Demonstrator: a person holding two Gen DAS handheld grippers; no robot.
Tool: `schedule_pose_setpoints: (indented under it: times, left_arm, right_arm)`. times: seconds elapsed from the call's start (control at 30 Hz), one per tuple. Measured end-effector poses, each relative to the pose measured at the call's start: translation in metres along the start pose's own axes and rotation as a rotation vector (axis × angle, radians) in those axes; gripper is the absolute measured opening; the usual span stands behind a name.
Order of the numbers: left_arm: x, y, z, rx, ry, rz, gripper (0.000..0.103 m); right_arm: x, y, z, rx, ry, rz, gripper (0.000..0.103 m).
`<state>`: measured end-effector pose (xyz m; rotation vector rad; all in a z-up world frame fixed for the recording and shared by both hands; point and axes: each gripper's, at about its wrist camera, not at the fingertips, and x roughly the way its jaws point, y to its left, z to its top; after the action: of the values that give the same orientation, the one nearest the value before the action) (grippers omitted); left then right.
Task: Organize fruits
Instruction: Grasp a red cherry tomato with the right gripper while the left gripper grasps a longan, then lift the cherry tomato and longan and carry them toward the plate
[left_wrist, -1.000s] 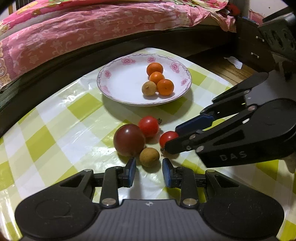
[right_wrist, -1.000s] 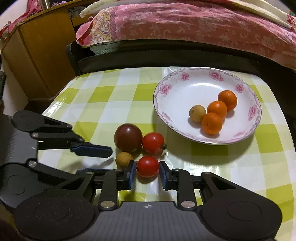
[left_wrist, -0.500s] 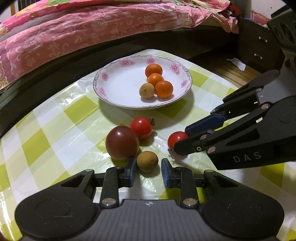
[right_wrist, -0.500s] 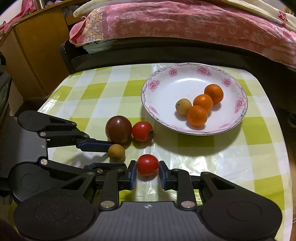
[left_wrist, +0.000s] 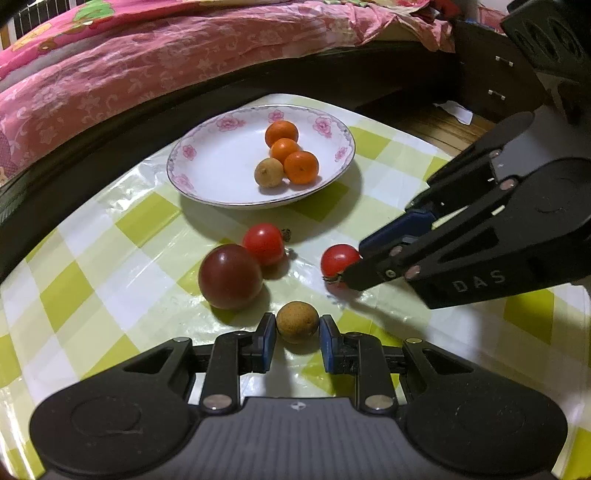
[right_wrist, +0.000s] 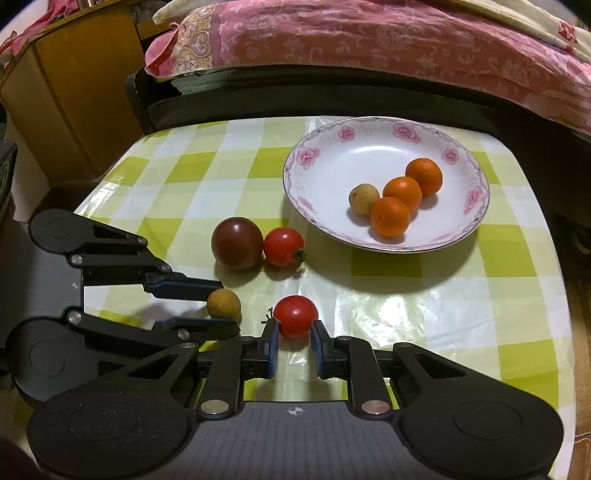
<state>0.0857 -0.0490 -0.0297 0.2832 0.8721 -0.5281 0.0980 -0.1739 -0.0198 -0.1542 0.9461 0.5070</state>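
A white floral plate (left_wrist: 207, 173) (right_wrist: 321, 214) holds three small oranges (left_wrist: 301, 167) (right_wrist: 390, 216) and a brown longan (left_wrist: 269, 172) (right_wrist: 364, 194). On the checked tablecloth lie a dark plum (left_wrist: 229, 276) (right_wrist: 236, 243) and a red tomato (left_wrist: 263, 243) (right_wrist: 282, 246). My left gripper (left_wrist: 297, 330) (right_wrist: 221, 304) is shut on a second brown longan (left_wrist: 297, 322) (right_wrist: 223, 303). My right gripper (right_wrist: 293, 334) (left_wrist: 354, 264) is shut on a small red tomato (right_wrist: 295, 316) (left_wrist: 338, 260). Both held fruits are close to the cloth.
A bed with a pink quilt (left_wrist: 147, 66) (right_wrist: 369, 44) and a dark frame runs behind the table. A wooden cabinet (right_wrist: 70, 92) stands at the far left. The table edge falls off to the right (right_wrist: 569, 332).
Both grippers have drawn back from the plum and the other tomato, each carrying its fruit. The left fingers have closed onto the longan. The right stays shut on the tomato.
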Motion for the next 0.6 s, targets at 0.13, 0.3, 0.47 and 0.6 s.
schedule_pose_setpoints:
  times: [0.13,0.3,0.47,0.6]
  left_arm:
    - [0.000,-0.002,-0.001,0.017,-0.005,0.004,0.033]
    - [0.000,-0.001,-0.001,0.011,-0.007,0.000,0.035]
    - [0.001,-0.001,-0.001,0.008,-0.012,0.000,0.035]
    - [0.001,0.000,-0.001,0.002,-0.011,-0.002,0.035]
  right_arm:
    - [0.001,0.001,0.001,-0.012,-0.017,-0.011,0.022]
    - [0.004,0.000,0.002,-0.014,-0.030,-0.010,0.025]
    - [0.014,0.004,0.006,-0.027,-0.032,-0.002,0.025]
    - [0.020,0.007,0.007,-0.020,-0.037,0.007,0.025]
